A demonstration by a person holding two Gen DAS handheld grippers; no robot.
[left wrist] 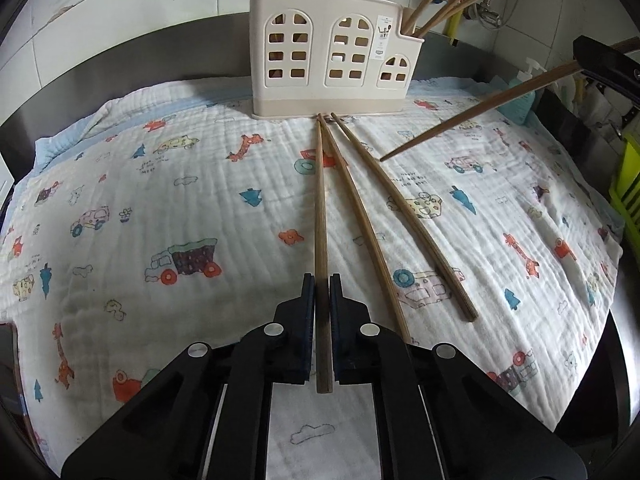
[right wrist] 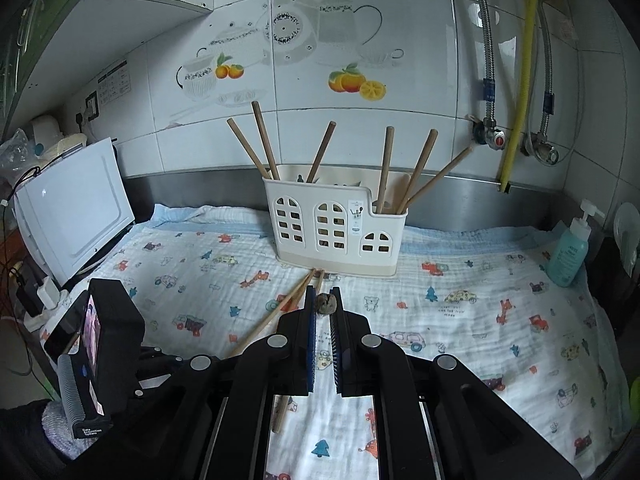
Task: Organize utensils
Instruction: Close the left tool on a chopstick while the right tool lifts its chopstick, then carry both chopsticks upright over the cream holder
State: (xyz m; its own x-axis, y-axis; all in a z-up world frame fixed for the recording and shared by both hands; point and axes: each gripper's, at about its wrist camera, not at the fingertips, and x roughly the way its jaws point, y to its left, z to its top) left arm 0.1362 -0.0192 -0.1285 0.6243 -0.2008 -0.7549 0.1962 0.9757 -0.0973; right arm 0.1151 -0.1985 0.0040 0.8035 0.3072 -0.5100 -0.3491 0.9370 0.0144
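Gripping chopstick [left wrist: 321,216] (left gripper [left wrist: 322,280])

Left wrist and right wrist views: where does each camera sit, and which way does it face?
Left wrist: on the left gripper, low over the printed cloth, facing the utensil holder; its jaws clamp a chopstick. The right gripper shows at right, holding another chopstick.
Right wrist: on the right gripper, higher, facing the holder and tiled wall; the left gripper's body shows at lower left.
Shared: holder, cloth, loose chopsticks.
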